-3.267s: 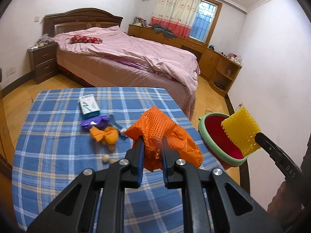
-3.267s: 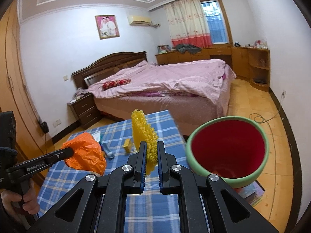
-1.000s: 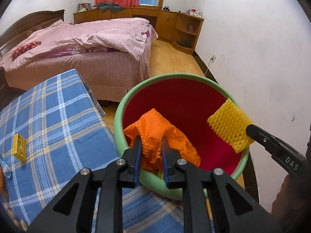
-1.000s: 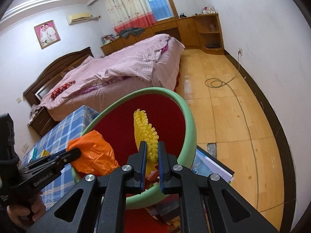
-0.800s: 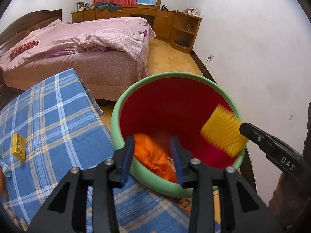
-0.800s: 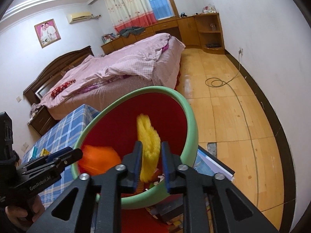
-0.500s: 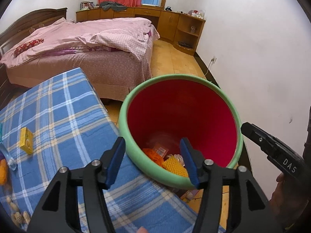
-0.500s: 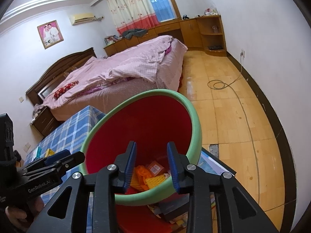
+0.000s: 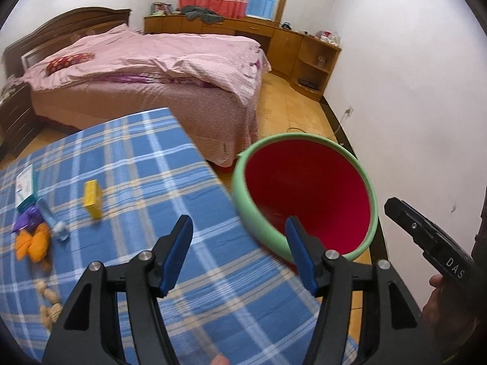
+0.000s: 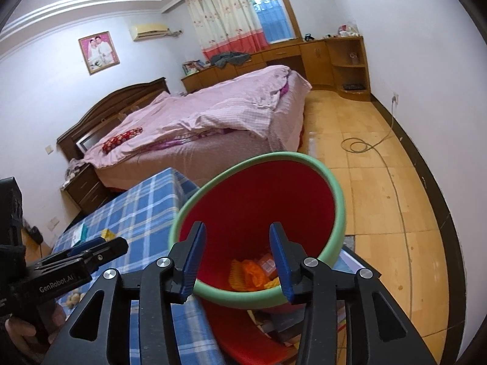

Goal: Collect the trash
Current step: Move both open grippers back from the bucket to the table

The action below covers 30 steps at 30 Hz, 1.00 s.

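Observation:
A red bin with a green rim [image 9: 240, 194] [image 10: 339, 206] stands on the floor beside the blue checked table [image 9: 146, 158]. Orange and yellow foam nets [image 10: 249, 276] lie at its bottom. My left gripper [image 9: 240, 249] is open and empty, over the table's edge next to the bin. My right gripper [image 10: 236, 258] is open and empty above the bin's near rim. On the table lie a yellow box [image 9: 92, 199], a white and teal box [image 9: 26, 185], a purple wrapper [image 9: 29, 217], orange peel [image 9: 32, 245], a small bottle [image 9: 53, 222] and nut shells [image 9: 48, 304].
A bed with a pink cover [image 9: 158, 70] stands behind the table. Wooden cabinets [image 9: 307, 51] line the far wall. A cable [image 10: 365, 143] lies on the wooden floor. Books or boxes [image 10: 274, 322] lie under the bin.
Both grippers opened and dropped the orange and yellow nets into the bin. Both grippers then pulled back and up; the left view swung toward the table.

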{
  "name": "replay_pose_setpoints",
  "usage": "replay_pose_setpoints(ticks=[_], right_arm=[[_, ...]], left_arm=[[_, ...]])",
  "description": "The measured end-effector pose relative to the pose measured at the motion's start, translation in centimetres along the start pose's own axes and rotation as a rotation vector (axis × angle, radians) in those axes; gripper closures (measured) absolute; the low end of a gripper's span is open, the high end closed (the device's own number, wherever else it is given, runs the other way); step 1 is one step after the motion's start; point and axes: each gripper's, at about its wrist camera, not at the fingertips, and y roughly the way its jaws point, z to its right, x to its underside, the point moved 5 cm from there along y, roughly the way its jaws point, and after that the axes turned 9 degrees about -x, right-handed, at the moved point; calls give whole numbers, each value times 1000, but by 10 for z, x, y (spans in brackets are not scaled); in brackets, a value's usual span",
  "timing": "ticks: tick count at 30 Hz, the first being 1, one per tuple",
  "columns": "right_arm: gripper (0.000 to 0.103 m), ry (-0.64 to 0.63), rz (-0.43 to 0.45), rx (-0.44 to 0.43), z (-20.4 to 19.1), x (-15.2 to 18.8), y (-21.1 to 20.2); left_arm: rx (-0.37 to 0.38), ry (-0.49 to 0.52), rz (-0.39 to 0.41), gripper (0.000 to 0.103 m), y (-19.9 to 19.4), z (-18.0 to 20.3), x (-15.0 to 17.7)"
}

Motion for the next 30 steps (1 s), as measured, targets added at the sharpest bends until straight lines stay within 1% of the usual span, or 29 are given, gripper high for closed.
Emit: replay_pose_setpoints(ticks=[3,12,13,14,15,23,28,30], right_arm=[[58,-9,-8,-21,-14,2,1],[58,-56,-45,-92,-57,8,12],[57,-62,-50,-99,-62,9,14],[57,-67,-55,-106,-67,10,16],[57,-71,-58,-112,-70,11,17],[57,-108,-93,-155,-105,21,28],[57,-124,-114,-174,-120,27,35],[57,-129,-124,-180,-123,30,39]], left_arm=[[-37,-34,0,35,-9,-21,3],[-124,-132,3,34,-33,-80,15],[-134,-142,3,33,-35,-86,17],[-144,-149,2,28,-37,-91,18],[-160,-161,4,27,-39,-98,19],[-208,-235,11,27,-54,-145,33],[-257,-243,1,27,-55,-166,43],[-259,-257,-4,26,-54,-175,47]])
